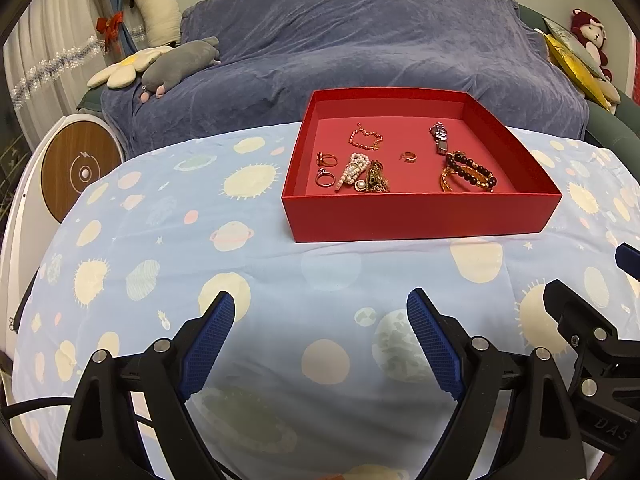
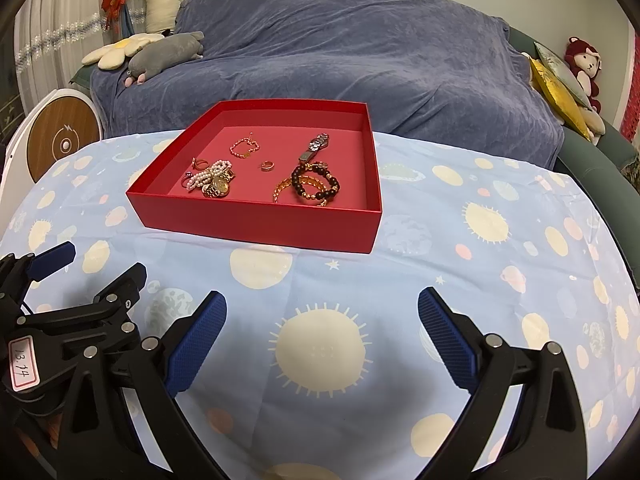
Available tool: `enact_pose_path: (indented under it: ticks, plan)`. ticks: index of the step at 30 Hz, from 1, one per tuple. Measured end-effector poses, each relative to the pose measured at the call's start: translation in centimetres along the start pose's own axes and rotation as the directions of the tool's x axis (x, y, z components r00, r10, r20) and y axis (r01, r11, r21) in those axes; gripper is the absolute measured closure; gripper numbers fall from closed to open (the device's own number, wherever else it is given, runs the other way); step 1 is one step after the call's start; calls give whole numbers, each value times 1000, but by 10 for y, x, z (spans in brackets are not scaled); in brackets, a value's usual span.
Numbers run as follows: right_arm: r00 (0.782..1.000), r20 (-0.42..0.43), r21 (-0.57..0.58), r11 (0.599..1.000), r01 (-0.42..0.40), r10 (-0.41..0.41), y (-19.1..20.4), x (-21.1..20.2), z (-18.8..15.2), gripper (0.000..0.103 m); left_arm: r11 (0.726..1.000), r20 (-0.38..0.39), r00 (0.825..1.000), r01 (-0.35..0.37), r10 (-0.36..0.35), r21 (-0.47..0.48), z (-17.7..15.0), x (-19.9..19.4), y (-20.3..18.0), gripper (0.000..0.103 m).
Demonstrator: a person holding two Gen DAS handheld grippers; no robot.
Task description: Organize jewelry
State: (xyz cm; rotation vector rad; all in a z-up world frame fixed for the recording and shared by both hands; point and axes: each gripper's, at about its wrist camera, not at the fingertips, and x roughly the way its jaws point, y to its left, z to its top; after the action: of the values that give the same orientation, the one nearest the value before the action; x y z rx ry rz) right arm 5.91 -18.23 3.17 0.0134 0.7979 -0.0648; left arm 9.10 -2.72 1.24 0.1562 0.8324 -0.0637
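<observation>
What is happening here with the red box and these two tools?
A person holds two grippers over a planet-print cloth. The left gripper and the right gripper are both open and hold nothing. The jewelry, such as a dark bead bracelet and a pearl strand, lies in the red box, untouched.

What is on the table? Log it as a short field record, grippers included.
surface: table under planet-print cloth
container: red box, open top, on the cloth
contents: pearl bracelet, dark bead bracelet, gold chain, watch, rings
left gripper: jaws open, empty, short of the box
right gripper: jaws open, empty, short of the box
</observation>
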Motion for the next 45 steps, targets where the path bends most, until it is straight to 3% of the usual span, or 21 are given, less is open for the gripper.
enact_pose_path:
  ticks: [45]
  plan:
    - [1000,0,-1,1000,-1,1,2,1,-1,8,1000,7,1000,-24,24,-16,1,-3,3,17]
